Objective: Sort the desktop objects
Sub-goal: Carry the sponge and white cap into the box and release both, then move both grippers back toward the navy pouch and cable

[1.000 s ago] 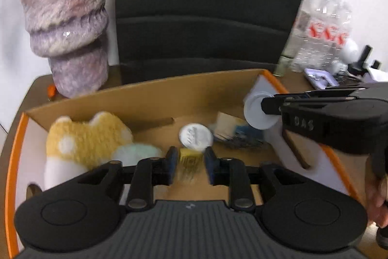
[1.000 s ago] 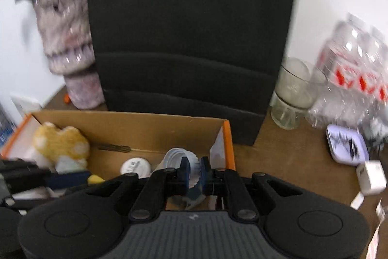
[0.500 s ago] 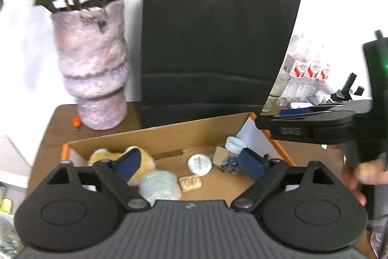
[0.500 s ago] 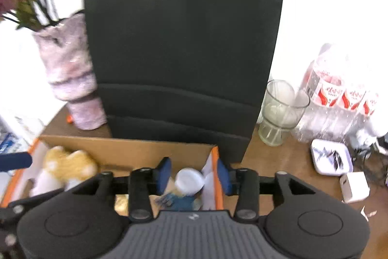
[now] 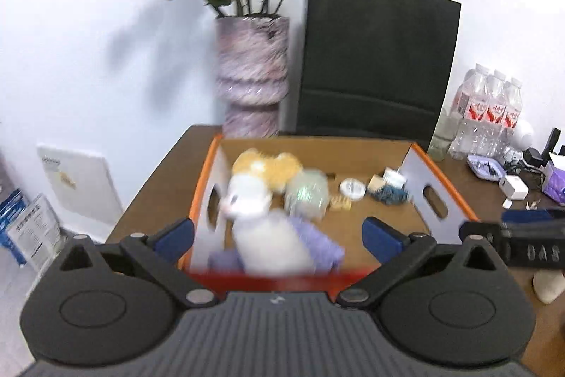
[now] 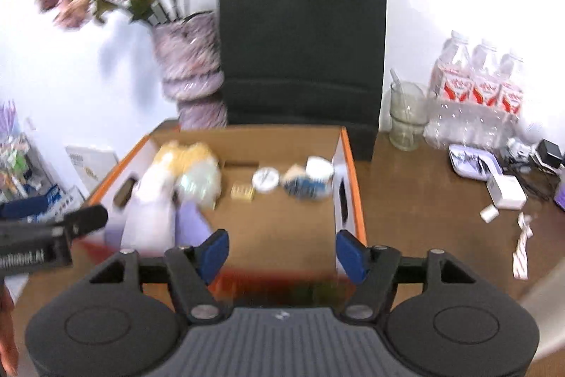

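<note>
Both grippers hung short of the cardboard box [image 5: 438, 181], nothing between either set of jaws. The left gripper [image 5: 279, 235] was opening to its widest; the right gripper [image 6: 280, 251] was opening, partly spread. The unsorted things lay at the right of the right-wrist frame on the worktop [image 6: 416, 200], nearer the right gripper: one white adapter [image 6: 506, 191], one paper strip [image 6: 522, 249] lying lengthwise toward the camera. Inside the box: one yellow plush [image 5: 268, 166], one round tin [image 5: 352, 189].
</note>
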The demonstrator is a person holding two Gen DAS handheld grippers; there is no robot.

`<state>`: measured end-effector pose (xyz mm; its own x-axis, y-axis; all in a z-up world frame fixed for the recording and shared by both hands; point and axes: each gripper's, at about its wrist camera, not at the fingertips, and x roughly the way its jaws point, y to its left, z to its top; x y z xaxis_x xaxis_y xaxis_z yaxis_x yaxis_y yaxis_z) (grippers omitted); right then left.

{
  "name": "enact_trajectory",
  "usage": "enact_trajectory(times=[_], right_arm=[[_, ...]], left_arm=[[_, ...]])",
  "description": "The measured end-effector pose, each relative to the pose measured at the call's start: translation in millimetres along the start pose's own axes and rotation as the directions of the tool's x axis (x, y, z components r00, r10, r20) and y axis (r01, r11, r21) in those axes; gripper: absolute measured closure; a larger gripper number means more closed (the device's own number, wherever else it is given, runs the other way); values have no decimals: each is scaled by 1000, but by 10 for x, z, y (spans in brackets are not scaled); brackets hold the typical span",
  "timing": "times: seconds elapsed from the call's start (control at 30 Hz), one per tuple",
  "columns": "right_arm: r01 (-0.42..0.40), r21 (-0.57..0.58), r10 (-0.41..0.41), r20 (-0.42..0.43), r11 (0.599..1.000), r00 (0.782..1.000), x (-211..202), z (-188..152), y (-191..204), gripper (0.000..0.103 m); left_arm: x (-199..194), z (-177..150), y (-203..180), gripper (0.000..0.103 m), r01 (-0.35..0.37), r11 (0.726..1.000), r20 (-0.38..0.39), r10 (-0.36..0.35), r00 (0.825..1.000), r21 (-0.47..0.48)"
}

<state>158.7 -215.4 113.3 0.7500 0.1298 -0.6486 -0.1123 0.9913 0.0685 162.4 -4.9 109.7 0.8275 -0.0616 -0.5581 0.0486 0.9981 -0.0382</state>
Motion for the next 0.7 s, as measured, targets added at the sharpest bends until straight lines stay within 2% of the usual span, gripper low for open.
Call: enact_trajectory(times=[0.13, 0.3, 0.43, 0.57, 0.7], right_arm=[[12, -23, -11, 33, 1000, 999, -270, -495, 109, 31], [-20, -40, 23, 72, 999, 997, -599, -1133, 209, 28], [-40, -34, 43, 66, 999, 997, -770, -1610, 210, 23], [-32, 19, 32, 47, 999, 998, -869, -1920, 164, 22], [-32, -7, 32, 49, 999, 998, -934, -2154, 156, 17]], left_arm=[[-260, -398, 14, 0, -15, 1000, 11, 15, 1000, -5], [-640, -919, 22, 0, -9, 1000, 45, 9, 999, -3], [-794, -1339, -17, 0, -10, 1000, 1, 10, 1000, 17], [-929, -1680, -80, 0, 5, 1000, -21, -4, 1000, 29], [-1023, -1942, -126, 0, 21, 998, -43, -18, 999, 67]])
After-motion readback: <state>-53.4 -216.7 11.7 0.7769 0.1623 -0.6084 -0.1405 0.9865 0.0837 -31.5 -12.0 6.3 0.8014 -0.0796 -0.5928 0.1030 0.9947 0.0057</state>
